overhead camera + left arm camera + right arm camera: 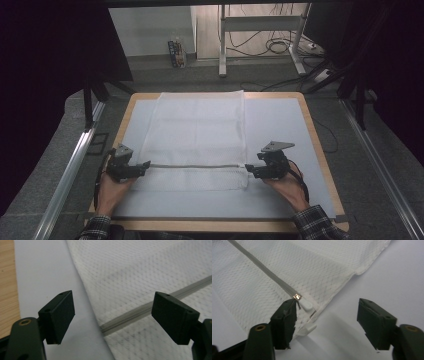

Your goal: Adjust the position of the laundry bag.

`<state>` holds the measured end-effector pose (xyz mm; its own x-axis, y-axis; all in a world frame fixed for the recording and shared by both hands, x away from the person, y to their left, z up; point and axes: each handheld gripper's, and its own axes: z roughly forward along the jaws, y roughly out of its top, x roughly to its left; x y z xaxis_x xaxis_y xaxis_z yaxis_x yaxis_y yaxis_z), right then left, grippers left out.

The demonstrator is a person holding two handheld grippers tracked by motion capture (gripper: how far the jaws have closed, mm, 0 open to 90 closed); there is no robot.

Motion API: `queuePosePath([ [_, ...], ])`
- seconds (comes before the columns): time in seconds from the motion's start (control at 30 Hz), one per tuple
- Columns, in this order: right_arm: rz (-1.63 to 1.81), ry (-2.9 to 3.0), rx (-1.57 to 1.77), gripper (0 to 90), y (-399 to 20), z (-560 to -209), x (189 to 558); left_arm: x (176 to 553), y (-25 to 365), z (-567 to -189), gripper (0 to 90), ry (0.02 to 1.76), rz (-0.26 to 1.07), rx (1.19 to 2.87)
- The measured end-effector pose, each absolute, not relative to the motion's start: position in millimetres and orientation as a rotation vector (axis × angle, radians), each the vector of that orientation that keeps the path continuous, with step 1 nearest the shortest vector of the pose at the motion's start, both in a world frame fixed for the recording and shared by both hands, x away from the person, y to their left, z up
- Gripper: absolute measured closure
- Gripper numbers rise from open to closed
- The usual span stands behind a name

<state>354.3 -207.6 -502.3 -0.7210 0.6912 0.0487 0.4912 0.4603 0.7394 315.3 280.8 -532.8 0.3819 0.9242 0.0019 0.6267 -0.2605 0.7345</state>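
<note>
Your left tongs (145, 164) sit at the left end of the grey zipper (195, 165) that runs across the white mesh bag (197, 135), and your right tongs (248, 170) sit at its right end, so the bag lies flat on the bench (280, 125) between the two, stretching away from them toward the far edge. Both of your hands (111, 192) rest low on the bench's pale mat, with plaid cuffs showing at the near edge.

In the left gripper view your left tongs (112, 315) stand wide apart and hold nothing. One jaw hangs over the bare mat just beside the bag's edge, the other over the mesh just past the zipper (140, 312). The end of the zipper lies in the gap between them, at the bag's (140, 272) side seam.

In the right gripper view your right tongs (329, 317) are also spread wide with nothing gripped. One jaw is right up against the bag's (287, 265) corner, close beside the zipper's metal slider (297, 296) and its white pull tab (306, 305); whether the jaw actually touches the tab cannot be told. The other jaw hangs over bare mat, well clear of the cloth. The zipper (262, 270) runs away from that first jaw in a straight closed line.

Beyond the bench, away from both tongs, there are metal table legs (222, 45) and loose cables (280, 47) on the floor.
</note>
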Motion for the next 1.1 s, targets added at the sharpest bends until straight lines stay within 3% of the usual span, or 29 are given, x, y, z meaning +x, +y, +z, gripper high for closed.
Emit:
queuePosePath([
  [0.17, 1.078, 2.445, 1.006, 40.9, -201.2, -504.4, 365.3, 324.0, 283.3, -533.7, 21.4, 1.319, 0.607, 1.987],
  [0.57, 1.046, 2.448, 1.008, 43.7, -186.7, -510.3, 389.1, 340.5, 284.5, -538.0, 24.2, 1.320, 0.636, 2.000],
  [0.87, 0.999, 2.472, 1.026, 49.2, -176.1, -516.4, 400.4, 349.2, 294.1, -541.4, 38.7, 1.381, 0.616, 1.976],
  [1.1, 0.915, 2.517, 1.012, 62.6, -170.4, -519.9, 401.8, 352.0, 293.5, -545.3, 55.5, 1.411, 0.528, 2.008],
])
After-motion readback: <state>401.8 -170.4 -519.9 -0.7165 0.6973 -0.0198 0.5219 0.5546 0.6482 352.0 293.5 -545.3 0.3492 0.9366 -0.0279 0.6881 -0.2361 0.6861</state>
